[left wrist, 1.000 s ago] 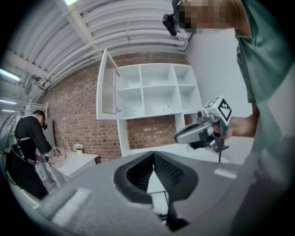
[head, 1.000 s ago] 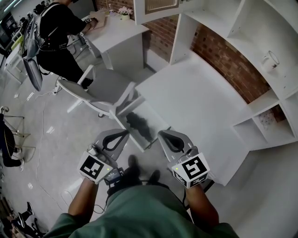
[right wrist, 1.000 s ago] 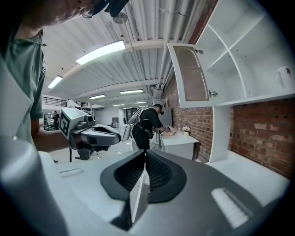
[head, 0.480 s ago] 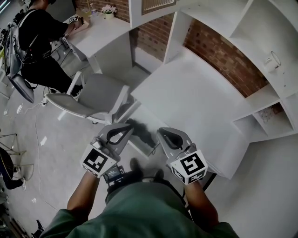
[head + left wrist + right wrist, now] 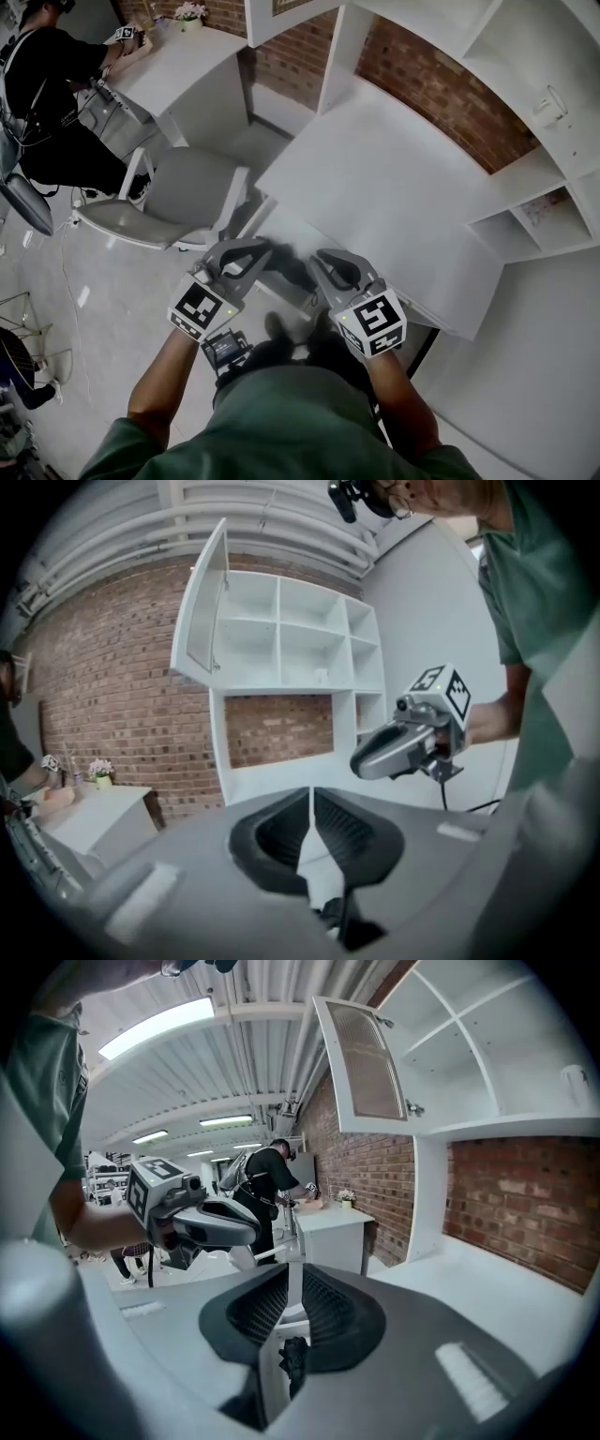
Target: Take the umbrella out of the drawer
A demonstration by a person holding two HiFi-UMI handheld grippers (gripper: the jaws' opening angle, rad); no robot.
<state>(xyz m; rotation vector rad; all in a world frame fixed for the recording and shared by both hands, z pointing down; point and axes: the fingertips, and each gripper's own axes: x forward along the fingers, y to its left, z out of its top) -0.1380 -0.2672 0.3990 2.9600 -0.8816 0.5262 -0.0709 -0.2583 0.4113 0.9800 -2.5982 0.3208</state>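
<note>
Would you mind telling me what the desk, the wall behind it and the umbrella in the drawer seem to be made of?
Desk: probably painted or laminated board. It is plain white, smooth and matte, with crisp flat edges.
Wall: bare red-brown brick, with pale mortar lines between the courses.
Umbrella: likely black fabric, judging by its dark crumpled folds, though it is too blurred to be sure.

The umbrella (image 5: 292, 274) is mostly hidden behind the left gripper (image 5: 255, 253) and right gripper (image 5: 323, 262). Through the right gripper's jaws, just opening with nothing between them, it is shown only as a dark blur. The drawer (image 5: 281, 234) is largely covered too.
</note>
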